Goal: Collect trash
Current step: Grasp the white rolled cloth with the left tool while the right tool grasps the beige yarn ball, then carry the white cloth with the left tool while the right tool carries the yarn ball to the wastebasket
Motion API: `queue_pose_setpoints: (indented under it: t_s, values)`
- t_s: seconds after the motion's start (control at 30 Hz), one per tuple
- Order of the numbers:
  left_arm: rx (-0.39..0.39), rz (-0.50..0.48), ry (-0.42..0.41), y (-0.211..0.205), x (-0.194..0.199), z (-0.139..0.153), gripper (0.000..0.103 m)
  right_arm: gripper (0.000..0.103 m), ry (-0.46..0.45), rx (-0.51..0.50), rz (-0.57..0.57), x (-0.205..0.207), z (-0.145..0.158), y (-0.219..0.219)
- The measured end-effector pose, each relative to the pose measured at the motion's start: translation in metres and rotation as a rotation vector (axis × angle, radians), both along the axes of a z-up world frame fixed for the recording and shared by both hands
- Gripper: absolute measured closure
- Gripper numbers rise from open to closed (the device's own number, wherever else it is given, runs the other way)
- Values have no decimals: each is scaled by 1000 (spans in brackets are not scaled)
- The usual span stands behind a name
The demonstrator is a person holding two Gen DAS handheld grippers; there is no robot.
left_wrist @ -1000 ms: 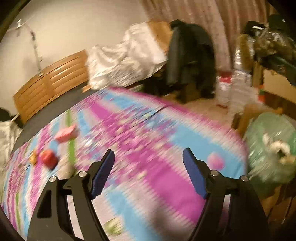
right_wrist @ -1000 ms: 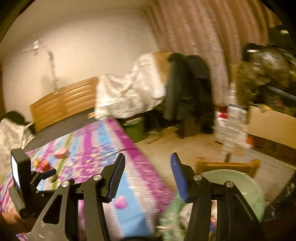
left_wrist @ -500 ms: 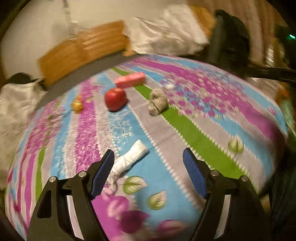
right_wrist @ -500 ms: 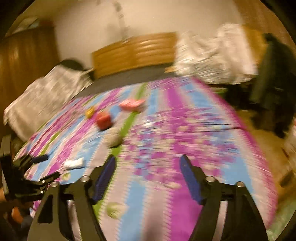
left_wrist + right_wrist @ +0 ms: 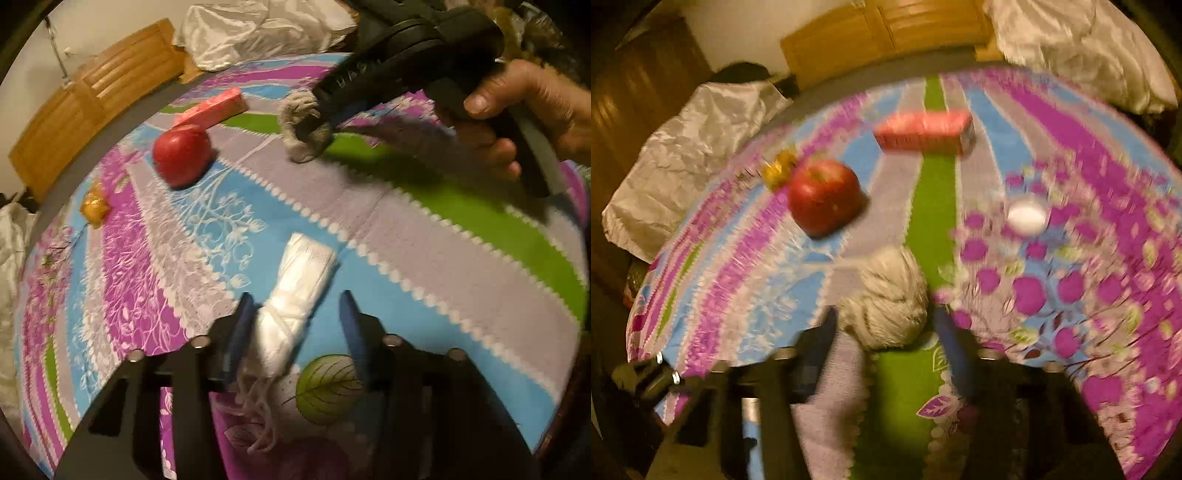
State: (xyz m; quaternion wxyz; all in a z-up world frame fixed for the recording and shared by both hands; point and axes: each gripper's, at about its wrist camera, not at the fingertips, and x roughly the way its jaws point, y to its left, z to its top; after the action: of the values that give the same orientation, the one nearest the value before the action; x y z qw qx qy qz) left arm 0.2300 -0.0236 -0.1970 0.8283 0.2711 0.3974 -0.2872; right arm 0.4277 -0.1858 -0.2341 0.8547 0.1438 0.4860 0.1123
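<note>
Bedspread [image 5: 424, 258]: printed cloth, matt. Apple [image 5: 181, 154]: glossy skin. Headboard [image 5: 92, 92]: varnished wood. Bag [image 5: 295, 291]: translucent plastic (crinkled).

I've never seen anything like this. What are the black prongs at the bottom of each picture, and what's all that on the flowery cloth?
There is no robot here. A person holds tongs in each hand, and a camera on each looks along its two fingers. One picture comes from the left tongs, the other from the right tongs. The left view also shows the hand holding the right pair.

On the cloth lie an apple, a pink box, a gold wrapper, a folded plastic bag and a grey wad.

Both tongs have just been closing. The left is around the bag, not yet pinching it. The right is around the wad, too blurred to judge the grip.
</note>
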Motion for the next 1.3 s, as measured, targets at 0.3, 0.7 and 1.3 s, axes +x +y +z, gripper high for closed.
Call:
queue_pose_setpoints:
  t_s: [0.3, 0.7, 1.3]
  values:
    - [-106, 147, -41, 4, -29, 42, 75, 75, -107, 47, 0, -74, 35, -17]
    - [-213, 388, -139, -31, -44, 114, 75, 75, -264, -121, 51, -206, 110, -26]
    - [-314, 488, -319, -68, -49, 210, 75, 75, -534, -270, -34, -270, 221, -45]
